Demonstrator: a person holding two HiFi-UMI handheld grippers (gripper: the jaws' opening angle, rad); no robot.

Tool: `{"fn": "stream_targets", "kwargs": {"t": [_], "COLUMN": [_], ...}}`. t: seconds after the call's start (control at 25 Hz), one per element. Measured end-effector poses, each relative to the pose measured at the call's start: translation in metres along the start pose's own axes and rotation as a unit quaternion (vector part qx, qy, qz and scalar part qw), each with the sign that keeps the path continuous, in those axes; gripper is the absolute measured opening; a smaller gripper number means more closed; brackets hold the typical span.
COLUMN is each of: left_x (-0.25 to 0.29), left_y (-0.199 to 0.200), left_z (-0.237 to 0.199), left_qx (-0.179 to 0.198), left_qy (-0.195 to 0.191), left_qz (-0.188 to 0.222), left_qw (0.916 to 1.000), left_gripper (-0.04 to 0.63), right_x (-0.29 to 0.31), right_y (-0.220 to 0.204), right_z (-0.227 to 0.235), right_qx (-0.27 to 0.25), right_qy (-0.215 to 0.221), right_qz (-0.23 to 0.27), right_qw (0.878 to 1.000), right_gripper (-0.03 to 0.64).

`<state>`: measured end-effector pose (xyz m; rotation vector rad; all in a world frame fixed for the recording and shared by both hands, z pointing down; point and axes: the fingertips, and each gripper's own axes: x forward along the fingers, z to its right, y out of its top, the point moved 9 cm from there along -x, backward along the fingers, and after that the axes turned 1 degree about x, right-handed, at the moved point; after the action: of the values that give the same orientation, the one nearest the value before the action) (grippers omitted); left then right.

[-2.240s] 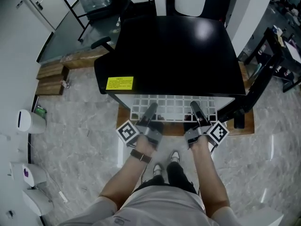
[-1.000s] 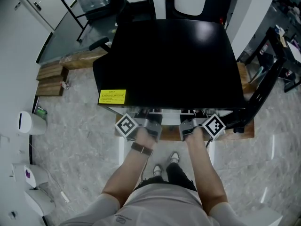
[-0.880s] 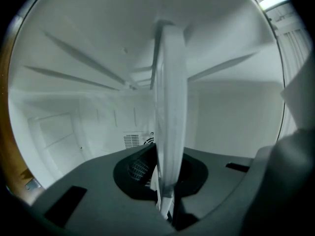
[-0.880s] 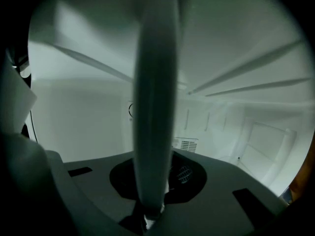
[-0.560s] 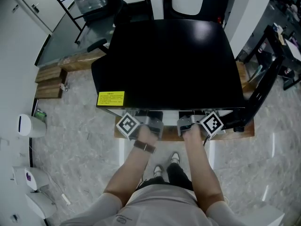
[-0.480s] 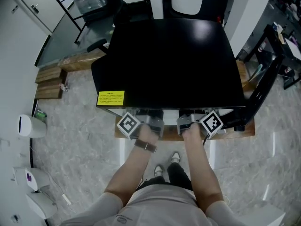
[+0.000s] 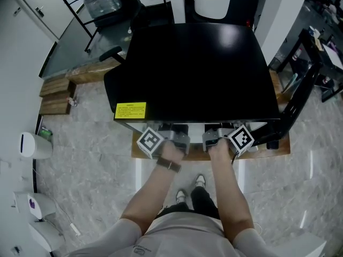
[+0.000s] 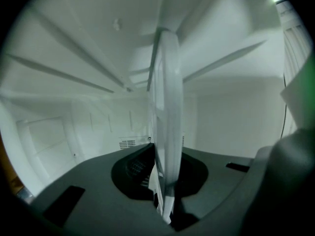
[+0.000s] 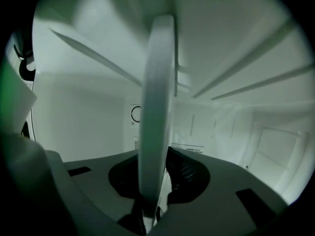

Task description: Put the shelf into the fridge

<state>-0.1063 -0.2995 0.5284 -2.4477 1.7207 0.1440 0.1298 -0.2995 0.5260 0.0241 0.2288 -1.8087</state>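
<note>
my left claw (image 8: 166, 183) is closed down narrow on the front rim of the shelf (image 8: 167, 97). the white rim runs edge-on up the middle of the left gripper view, pinched between the two dark jaws. the right claw (image 9: 153, 193) grips the same rim the same way, with a jaw tight against each side of it.

the shelf is inside the fridge (image 7: 198, 68), between its white side walls. ribs (image 8: 69, 70) run along both walls, and i cannot tell whether the shelf rests on any of them. past the rim i see the back wall, with a small vent (image 8: 129, 142) in the left gripper view and a round dial (image 9: 136, 114) in the right gripper view.

in the head view both claws reach in under the front edge of the fridge's black top. only the left cube (image 7: 150, 142), the right cube (image 7: 240, 138) and the claw bodies show, so the shelf is hidden there. a yellow sticker (image 7: 132, 110) sits at the front left corner of the top. what looks like the open door (image 7: 300, 84) stands off the front right corner. the fridge stands on a wooden board (image 7: 195, 154) on a marbled floor (image 7: 91, 154).
</note>
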Motion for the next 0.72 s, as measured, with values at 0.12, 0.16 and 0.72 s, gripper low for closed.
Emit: {"fn": "stream_targets", "kwargs": {"t": [0.12, 0.16, 0.72], "left_x": [-0.004, -0.006, -0.049], "left_y": [-0.003, -0.005, -0.019], "left_z": [0.002, 0.002, 0.0], "left_qx": [0.005, 0.006, 0.003], "left_qy": [-0.005, -0.006, 0.02], "left_qz": [-0.006, -0.009, -0.045], "left_qw": [1.0, 0.9999, 0.9988], "left_gripper": [0.028, 0.028, 0.028], "right_x": [-0.005, -0.008, -0.065], "right_y": [-0.002, -0.004, -0.017], "right_z": [0.002, 0.004, -0.006], "right_qx": [0.016, 0.022, 0.013], "right_qy": [0.001, 0.001, -0.03], "right_qz": [0.006, 0.009, 0.01], "right_qw": [1.0, 1.0, 0.999], "right_gripper": [0.051, 0.051, 0.051]}}
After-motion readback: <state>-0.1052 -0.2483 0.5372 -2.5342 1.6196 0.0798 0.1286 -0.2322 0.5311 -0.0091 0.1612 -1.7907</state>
